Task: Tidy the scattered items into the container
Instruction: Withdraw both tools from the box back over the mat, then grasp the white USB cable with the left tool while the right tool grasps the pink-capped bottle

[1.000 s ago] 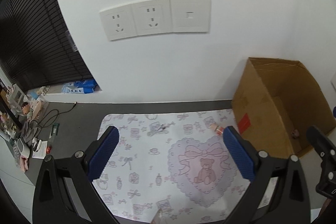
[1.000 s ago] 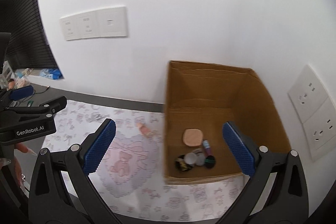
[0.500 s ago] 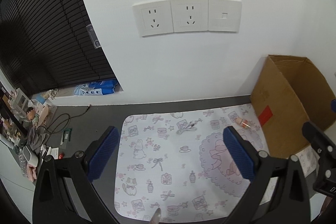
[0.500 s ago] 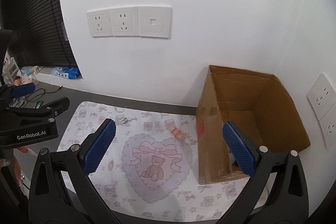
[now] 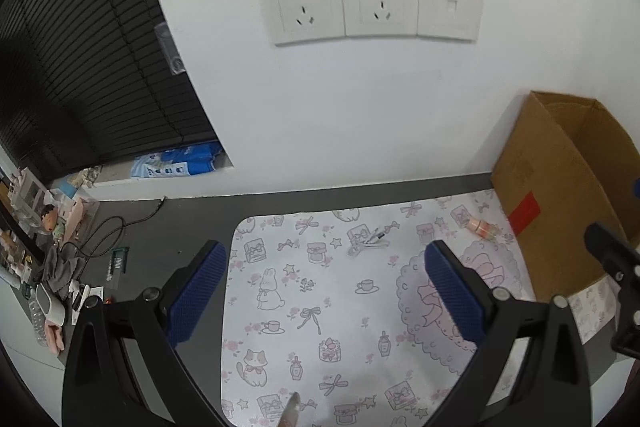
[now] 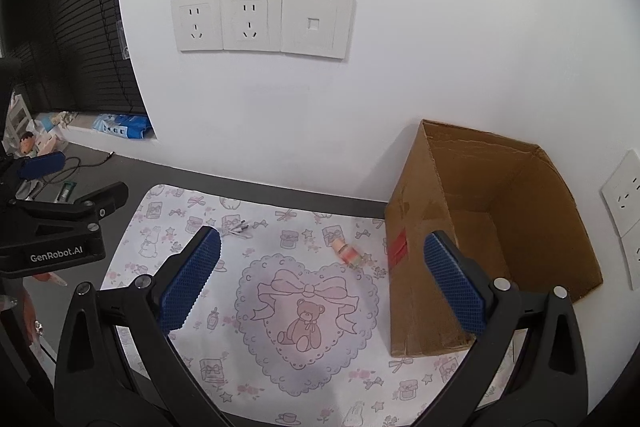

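Two scattered items are left on the white placemat printed with pink bows and a teddy-bear heart (image 6: 304, 307), which covers the dark grey table (image 5: 160, 227): a small clear bottle with pink and orange bands (image 6: 347, 254), lying on its side just beside the open brown cardboard box (image 6: 500, 227), and a little tangle of white cable with dark tips (image 6: 239, 228) further left, near the mat's far edge. The box's floor is hidden from both views, so what it already holds cannot be told. The left tool (image 5: 324, 291) and the right tool (image 6: 320, 279) both hang above the mat with blue pads spread wide and nothing between them. Judging by this, the tidying is partly unfinished, with two pickups remaining. The only legible writing is "GenRobot.AI" on the left tool's body; the red label (image 6: 396, 247) on the box wall is unreadable.
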Motion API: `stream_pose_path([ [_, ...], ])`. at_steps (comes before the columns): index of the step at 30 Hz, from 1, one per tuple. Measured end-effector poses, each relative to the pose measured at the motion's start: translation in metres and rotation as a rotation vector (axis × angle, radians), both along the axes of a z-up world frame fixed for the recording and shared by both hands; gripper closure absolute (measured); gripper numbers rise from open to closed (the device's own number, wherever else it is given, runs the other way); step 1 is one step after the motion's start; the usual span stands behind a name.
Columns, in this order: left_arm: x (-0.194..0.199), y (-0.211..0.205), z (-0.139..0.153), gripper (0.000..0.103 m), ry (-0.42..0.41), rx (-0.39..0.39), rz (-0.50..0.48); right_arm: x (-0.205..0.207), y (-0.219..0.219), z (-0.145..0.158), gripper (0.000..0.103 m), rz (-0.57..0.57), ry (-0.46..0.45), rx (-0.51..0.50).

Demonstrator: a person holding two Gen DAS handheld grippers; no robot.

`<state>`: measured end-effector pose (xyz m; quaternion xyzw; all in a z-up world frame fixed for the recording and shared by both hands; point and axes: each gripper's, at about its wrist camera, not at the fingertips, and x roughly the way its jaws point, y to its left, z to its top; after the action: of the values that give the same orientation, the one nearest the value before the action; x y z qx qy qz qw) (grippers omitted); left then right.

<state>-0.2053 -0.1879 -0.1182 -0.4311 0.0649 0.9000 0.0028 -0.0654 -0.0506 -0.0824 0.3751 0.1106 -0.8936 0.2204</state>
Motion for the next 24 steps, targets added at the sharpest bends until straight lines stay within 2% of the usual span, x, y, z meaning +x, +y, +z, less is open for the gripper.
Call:
stream_pose_path([
  [6, -0.023, 0.011, -0.041, 0.004, -0.038, -0.037, -0.028, -0.026, -0.006, -0.032, 0.0, 0.011, -0.049, 0.022],
  [24, -0.084, 0.024, -0.148, 0.004, -0.153, -0.042, -0.063, -0.096, -0.023, -0.15, 0.0, 0.001, -0.195, 0.11],
])
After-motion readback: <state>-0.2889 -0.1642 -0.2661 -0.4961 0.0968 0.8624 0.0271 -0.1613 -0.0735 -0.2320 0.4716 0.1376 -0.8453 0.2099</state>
